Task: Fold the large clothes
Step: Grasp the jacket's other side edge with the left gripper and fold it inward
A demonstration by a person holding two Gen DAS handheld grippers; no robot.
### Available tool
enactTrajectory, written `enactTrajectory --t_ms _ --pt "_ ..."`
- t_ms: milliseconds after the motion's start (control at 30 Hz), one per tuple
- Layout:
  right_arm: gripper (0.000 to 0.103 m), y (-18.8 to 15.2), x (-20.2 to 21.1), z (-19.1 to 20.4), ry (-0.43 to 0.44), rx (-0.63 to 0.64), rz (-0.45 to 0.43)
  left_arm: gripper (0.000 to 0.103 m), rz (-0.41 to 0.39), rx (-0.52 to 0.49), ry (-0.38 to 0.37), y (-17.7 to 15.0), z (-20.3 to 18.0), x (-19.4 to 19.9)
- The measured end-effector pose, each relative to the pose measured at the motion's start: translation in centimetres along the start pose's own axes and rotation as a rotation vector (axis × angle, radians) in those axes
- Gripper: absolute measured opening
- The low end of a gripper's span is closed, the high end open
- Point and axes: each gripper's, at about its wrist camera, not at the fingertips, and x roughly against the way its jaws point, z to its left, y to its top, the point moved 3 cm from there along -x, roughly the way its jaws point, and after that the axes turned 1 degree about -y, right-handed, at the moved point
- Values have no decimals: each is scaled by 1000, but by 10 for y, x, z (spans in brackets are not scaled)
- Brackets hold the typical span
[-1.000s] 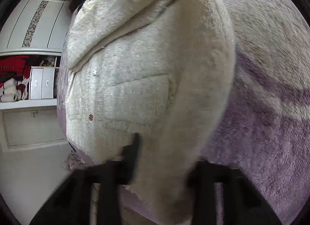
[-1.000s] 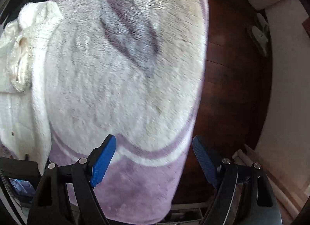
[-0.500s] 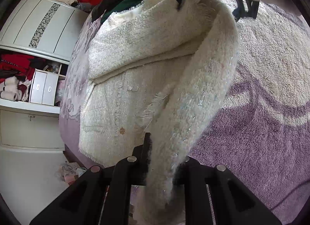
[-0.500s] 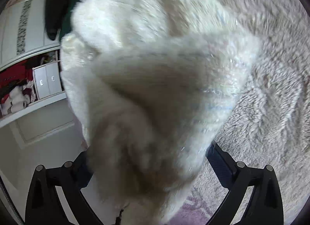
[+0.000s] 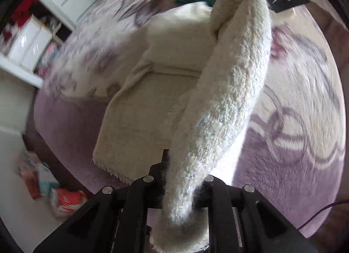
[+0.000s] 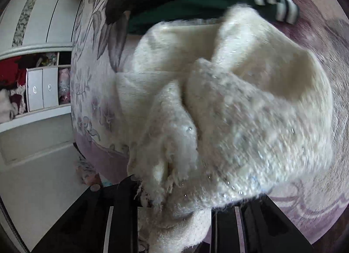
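A bed (image 5: 305, 155) covered with a purple and cream floral blanket (image 6: 91, 91) carries everything. A cream fuzzy garment (image 5: 139, 111) lies spread across the bed's middle, its fringed hem near the bed's left edge. One long fold of it rises off the bed, stretched between both tools. Dark and green clothes (image 6: 185, 2) are piled toward the far edge. The left tongs (image 5: 181, 189) are narrow, clamped on the lower end of that raised fold. The right tongs (image 6: 174, 200) have just been closing, and a thick bunch of the garment sits pinched between them.
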Motion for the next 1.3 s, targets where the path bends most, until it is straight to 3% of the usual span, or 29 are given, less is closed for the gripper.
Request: enactTrajectory --t_ms 100,200,300,367,400,500,633,733,800,900,967,1067,1133,1200,1300 --pt "26 16 -47 75 -118 49 29 14 38 78 -61 13 64 -41" --pt "26 34 -114 126 -249 109 85 15 95 191 -153 18 126 -91" --pt "42 41 -160 143 -331 135 144 22 167 238 -279 19 166 -133" --pt "65 42 -164 149 -318 118 161 31 200 270 -381 18 186 -144" --pt "68 40 -162 150 -296 122 168 33 205 294 -440 17 196 -144" --pt "69 27 -136 145 -216 162 172 49 202 350 -487 7 224 -138" --pt "69 -2 -85 112 -86 141 128 50 202 475 -550 -9 253 -129" --pt "69 -33 -57 64 -97 95 83 50 181 523 -609 -8 249 -125" --pt "69 -58 -56 24 -106 38 78 53 182 506 -586 -1 242 -129" --pt "69 -100 -79 -34 -33 -95 164 51 189 494 -467 9 238 -149" --pt "69 -127 -102 -63 25 -180 216 27 186 554 -430 5 238 -152" --pt "64 -157 -134 -81 124 -248 271 21 244 667 -403 -12 248 -154" --pt "61 -163 -143 -82 85 -242 288 21 289 692 -395 -23 253 -150" --pt "61 -159 -127 -80 28 -230 255 21 292 642 -382 -19 253 -130" --pt "61 -129 -65 -60 12 -174 53 21 266 543 -375 -8 251 -97"
